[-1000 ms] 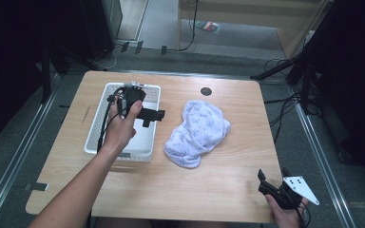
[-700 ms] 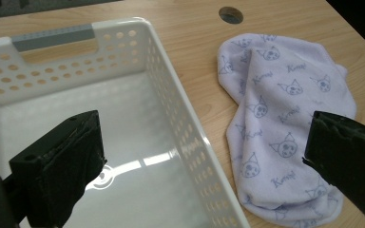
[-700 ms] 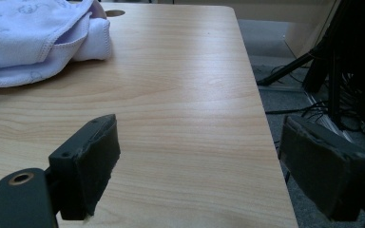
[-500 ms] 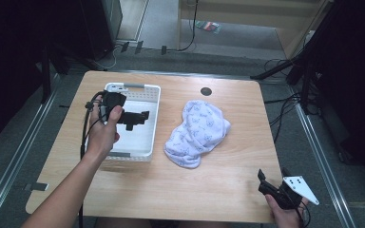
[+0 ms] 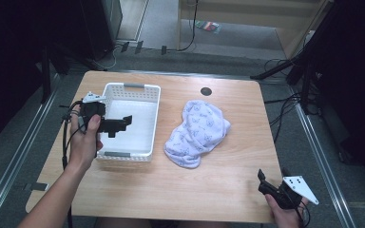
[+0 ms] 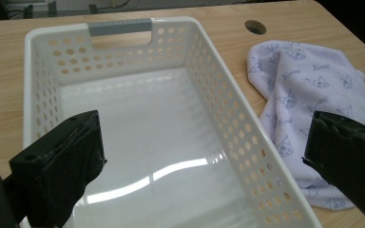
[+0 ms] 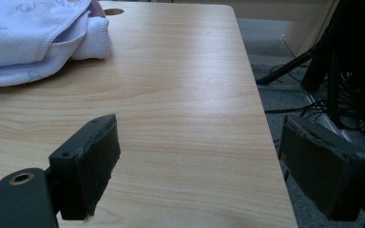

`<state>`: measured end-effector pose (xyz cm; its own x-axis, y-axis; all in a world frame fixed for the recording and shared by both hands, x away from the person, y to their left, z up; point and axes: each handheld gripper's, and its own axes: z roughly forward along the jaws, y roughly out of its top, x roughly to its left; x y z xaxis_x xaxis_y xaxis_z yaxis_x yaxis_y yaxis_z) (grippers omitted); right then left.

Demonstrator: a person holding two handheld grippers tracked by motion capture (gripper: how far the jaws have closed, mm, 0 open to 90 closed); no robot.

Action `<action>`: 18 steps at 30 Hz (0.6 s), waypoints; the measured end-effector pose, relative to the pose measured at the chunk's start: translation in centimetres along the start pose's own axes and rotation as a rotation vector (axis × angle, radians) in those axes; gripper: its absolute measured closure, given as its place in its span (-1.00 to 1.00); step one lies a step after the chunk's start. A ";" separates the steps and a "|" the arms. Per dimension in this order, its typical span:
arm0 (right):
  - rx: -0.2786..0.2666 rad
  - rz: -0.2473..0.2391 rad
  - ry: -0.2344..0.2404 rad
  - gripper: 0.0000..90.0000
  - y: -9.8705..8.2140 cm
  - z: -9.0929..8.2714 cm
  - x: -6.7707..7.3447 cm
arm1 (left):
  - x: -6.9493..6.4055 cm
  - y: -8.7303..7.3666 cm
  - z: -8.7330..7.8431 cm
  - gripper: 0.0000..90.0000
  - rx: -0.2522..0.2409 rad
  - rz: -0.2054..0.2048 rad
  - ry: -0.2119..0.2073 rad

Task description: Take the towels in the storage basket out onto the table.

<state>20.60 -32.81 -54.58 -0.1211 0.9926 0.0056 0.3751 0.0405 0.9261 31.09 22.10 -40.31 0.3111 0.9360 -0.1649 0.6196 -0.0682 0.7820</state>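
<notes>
A white perforated basket (image 5: 132, 86) with nothing inside stands on the left half of the wooden table (image 5: 218, 190). Right of it lies a crumpled pale lilac cloth (image 5: 197, 133) with small printed figures. My left gripper (image 5: 121, 124) is held open over the basket's left side, jaws pointing right across it. In the left gripper view the basket (image 6: 218, 95) lies between the wide-apart jaws of the left gripper (image 6: 209, 142), and the cloth (image 6: 309, 90) is beyond its right wall. My right gripper (image 5: 266, 183) hovers open at the near right corner. The right gripper (image 7: 209, 156) faces bare wood, the cloth (image 7: 33, 33) far off.
A round cable hole (image 5: 206, 91) sits near the table's far edge. Cables and dark stands (image 5: 309, 71) crowd the floor to the right. The right gripper is close to the table's right edge (image 7: 261, 118).
The left hand has carried its gripper leftward, from over the basket's middle to its left wall. The right gripper has stayed put.
</notes>
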 end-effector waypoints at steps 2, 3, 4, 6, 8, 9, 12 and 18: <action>0.000 0.000 -0.001 -0.68 0.0 0.0 0.0 | 0.3 -0.3 -0.4 -1.00 -0.013 0.001 -0.004; 0.001 0.001 -0.001 -0.68 0.0 0.0 0.0 | 0.4 -0.4 -0.7 -1.00 -0.021 0.000 -0.007; 0.001 0.001 0.000 -0.69 0.0 0.0 0.0 | 0.5 -0.6 -0.9 -1.00 -0.028 0.003 -0.011; 0.002 0.001 -0.001 -0.68 0.0 0.0 0.0 | 0.7 -1.0 -1.3 -1.00 -0.044 0.006 -0.013; 0.000 0.002 0.000 -0.69 0.0 0.0 0.0 | 1.0 -1.5 -1.7 -1.00 -0.053 0.008 -0.008; -0.002 0.002 0.000 -0.69 0.0 0.0 0.0 | 1.2 -1.8 -1.9 -1.00 -0.059 0.007 0.001; -0.002 0.002 0.000 -0.69 0.0 0.0 0.0 | 1.8 -2.6 -2.4 -1.00 -0.071 -0.002 0.001; 0.001 0.002 0.000 -0.69 0.0 0.0 0.0 | 3.2 -4.0 -3.4 -1.00 -0.112 -0.034 -0.002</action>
<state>20.62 -32.82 -54.58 -0.1203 0.9927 0.0070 0.3762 0.0391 0.9257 27.17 26.53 -41.91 0.2929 0.9364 -0.1935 0.5453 0.0026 0.8383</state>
